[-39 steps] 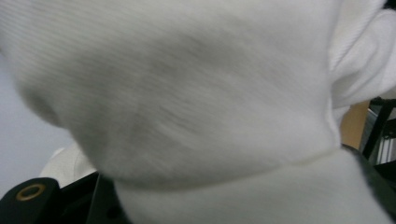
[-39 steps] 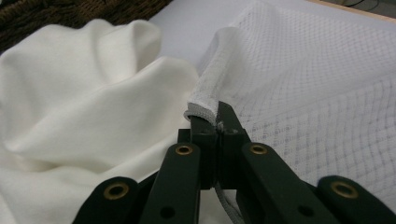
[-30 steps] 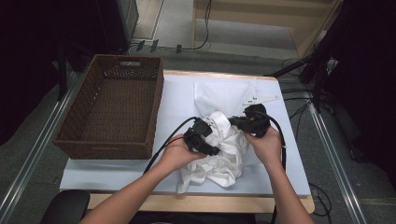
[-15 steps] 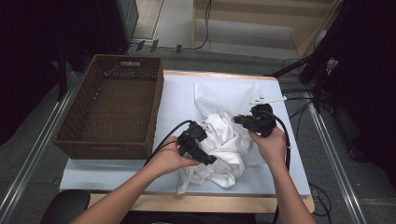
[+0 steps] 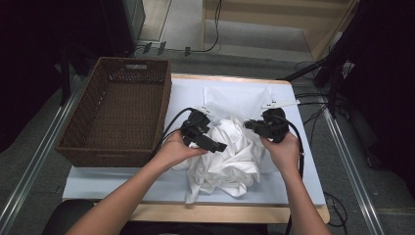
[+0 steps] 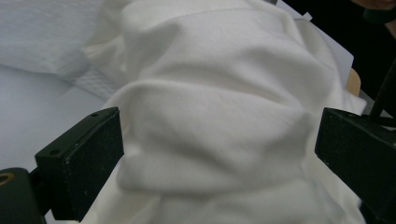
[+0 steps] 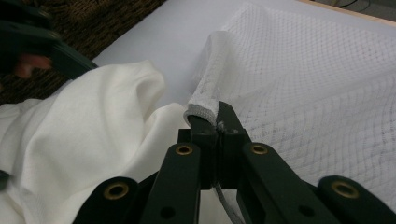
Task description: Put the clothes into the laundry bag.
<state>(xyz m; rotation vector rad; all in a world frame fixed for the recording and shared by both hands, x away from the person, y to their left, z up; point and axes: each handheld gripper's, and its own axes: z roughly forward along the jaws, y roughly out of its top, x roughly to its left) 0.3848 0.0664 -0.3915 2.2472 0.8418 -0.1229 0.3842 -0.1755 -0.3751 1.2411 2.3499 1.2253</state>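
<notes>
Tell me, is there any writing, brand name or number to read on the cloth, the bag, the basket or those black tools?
None can be read. The white cloth, the mesh bag, the wicker basket and the black jaws in both gripper views carry no legible text. A small white tag by the bag's edge is too small to read.

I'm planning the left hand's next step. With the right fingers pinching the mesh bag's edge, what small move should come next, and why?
Probably lower the left gripper and close it on the white garment: its fingers have just opened and straddle a fold without pressing it, while the right gripper holds the mesh bag by its rim.
</notes>
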